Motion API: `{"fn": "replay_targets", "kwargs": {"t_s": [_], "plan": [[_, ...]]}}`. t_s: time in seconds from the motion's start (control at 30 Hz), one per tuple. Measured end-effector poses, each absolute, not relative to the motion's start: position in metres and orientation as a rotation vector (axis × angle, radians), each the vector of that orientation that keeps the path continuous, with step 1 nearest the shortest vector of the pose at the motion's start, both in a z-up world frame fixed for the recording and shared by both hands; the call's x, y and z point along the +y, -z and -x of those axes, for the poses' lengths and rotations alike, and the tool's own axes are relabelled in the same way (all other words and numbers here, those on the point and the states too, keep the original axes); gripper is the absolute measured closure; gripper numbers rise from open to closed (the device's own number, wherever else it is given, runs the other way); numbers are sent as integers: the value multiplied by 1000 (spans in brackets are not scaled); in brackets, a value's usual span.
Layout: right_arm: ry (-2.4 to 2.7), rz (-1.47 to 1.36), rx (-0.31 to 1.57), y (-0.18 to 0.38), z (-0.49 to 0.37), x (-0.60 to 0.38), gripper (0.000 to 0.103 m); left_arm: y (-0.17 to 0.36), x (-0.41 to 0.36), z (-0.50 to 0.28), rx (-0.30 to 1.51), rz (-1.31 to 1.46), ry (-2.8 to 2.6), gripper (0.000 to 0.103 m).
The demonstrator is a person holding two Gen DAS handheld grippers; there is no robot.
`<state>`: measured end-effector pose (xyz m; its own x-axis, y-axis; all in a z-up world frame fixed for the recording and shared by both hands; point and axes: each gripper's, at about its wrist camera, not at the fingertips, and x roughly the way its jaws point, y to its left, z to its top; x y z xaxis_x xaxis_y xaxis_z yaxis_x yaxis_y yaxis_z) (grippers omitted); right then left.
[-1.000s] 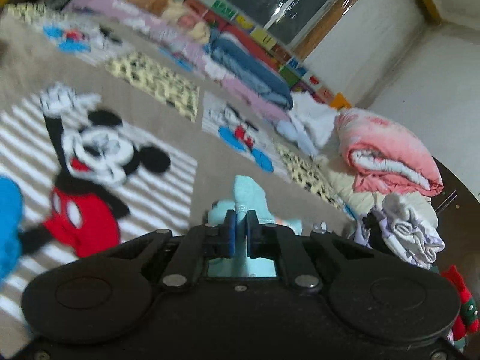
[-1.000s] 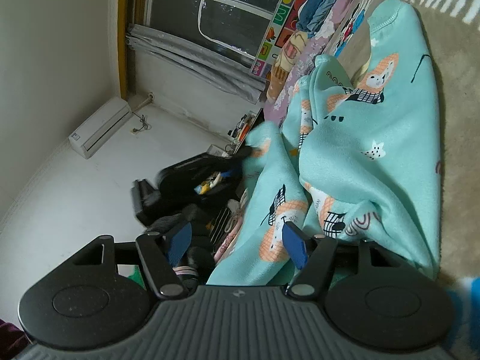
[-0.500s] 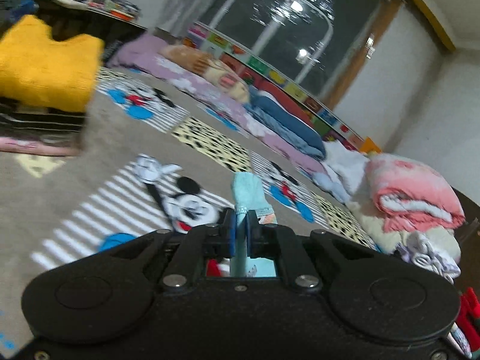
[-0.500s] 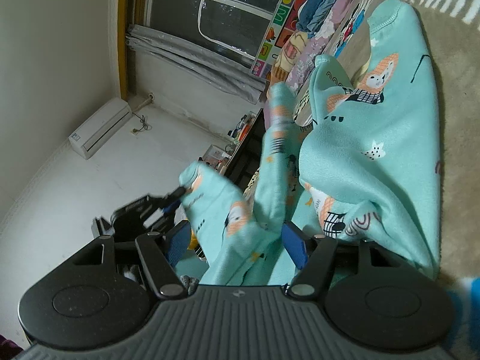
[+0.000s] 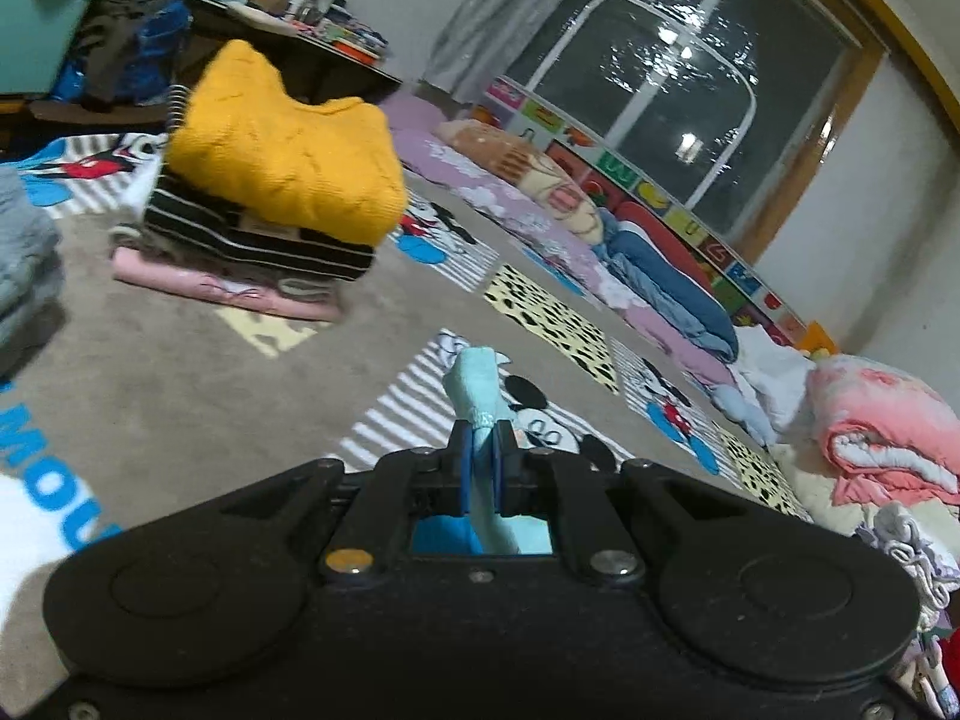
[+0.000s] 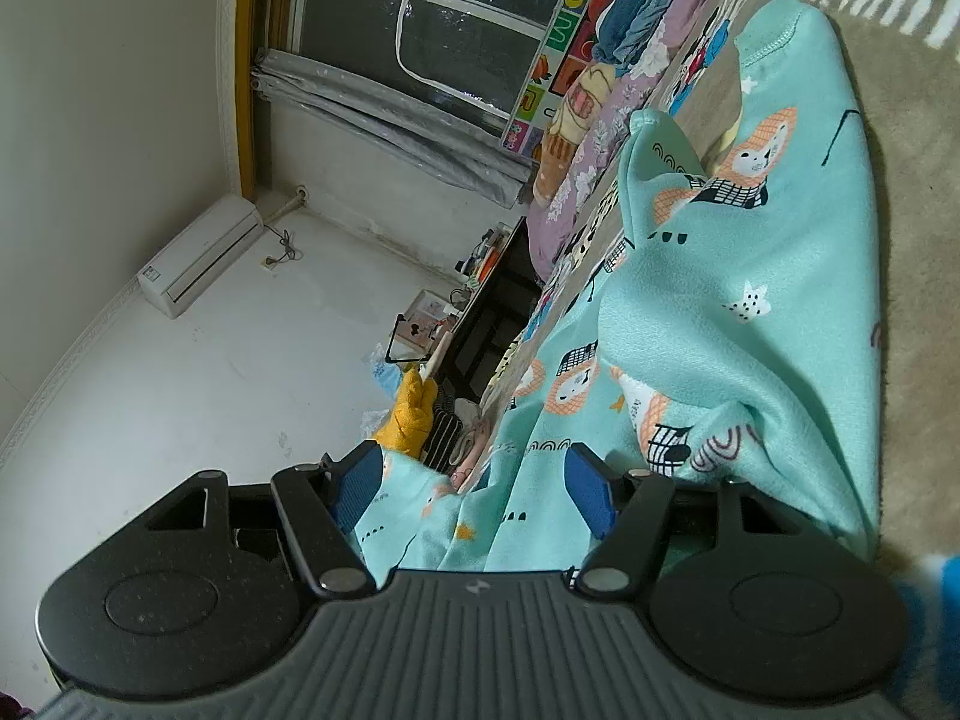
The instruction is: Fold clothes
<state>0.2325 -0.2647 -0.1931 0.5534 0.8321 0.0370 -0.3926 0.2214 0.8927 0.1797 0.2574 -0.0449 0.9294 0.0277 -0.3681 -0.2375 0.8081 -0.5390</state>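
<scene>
A teal sweatshirt (image 6: pixel 720 300) with printed animals lies rumpled on the beige cartoon rug (image 6: pixel 918 252). Part of it is bunched up between the blue pads (image 6: pixel 591 492) of my right gripper (image 6: pixel 474 474), whose jaws stand wide and open around the cloth. In the left wrist view my left gripper (image 5: pixel 483 444) is shut on the sweatshirt's teal cuff (image 5: pixel 477 384), which sticks up past the fingertips above the rug (image 5: pixel 180 384). The left gripper itself is not seen in the right wrist view.
A stack of folded clothes topped by a yellow sweater (image 5: pixel 282 162) sits on the rug ahead left, with a grey garment (image 5: pixel 24 264) nearer left. Rolled pink bedding (image 5: pixel 882 438) and blue and purple quilts (image 5: pixel 660 282) line the wall under the window.
The left gripper has carried the cuff sideways, its view swinging from the cartoon mouse rug to the folded stack. In the right wrist view it crossed with the sleeve and left the picture.
</scene>
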Motion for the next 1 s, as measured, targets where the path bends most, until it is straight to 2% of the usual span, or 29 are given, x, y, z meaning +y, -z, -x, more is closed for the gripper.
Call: {"fn": "replay_targets", "kwargs": {"t_s": [0.33,0.6,0.83,1.0], "plan": [[-896,-1020,515,191,-231,-265,36,67,279,-154,360,649,-249,99],[-869,-887,498,173,-216,-256,35,94,298,-133,366,724,-292,99],[-903,-571,392,139,-173,-233,37,110,310,-116,353,792,-315,99],[-930,-313,438,132,-148,-203,38,121,318,-112,388,822,-384,100]]}}
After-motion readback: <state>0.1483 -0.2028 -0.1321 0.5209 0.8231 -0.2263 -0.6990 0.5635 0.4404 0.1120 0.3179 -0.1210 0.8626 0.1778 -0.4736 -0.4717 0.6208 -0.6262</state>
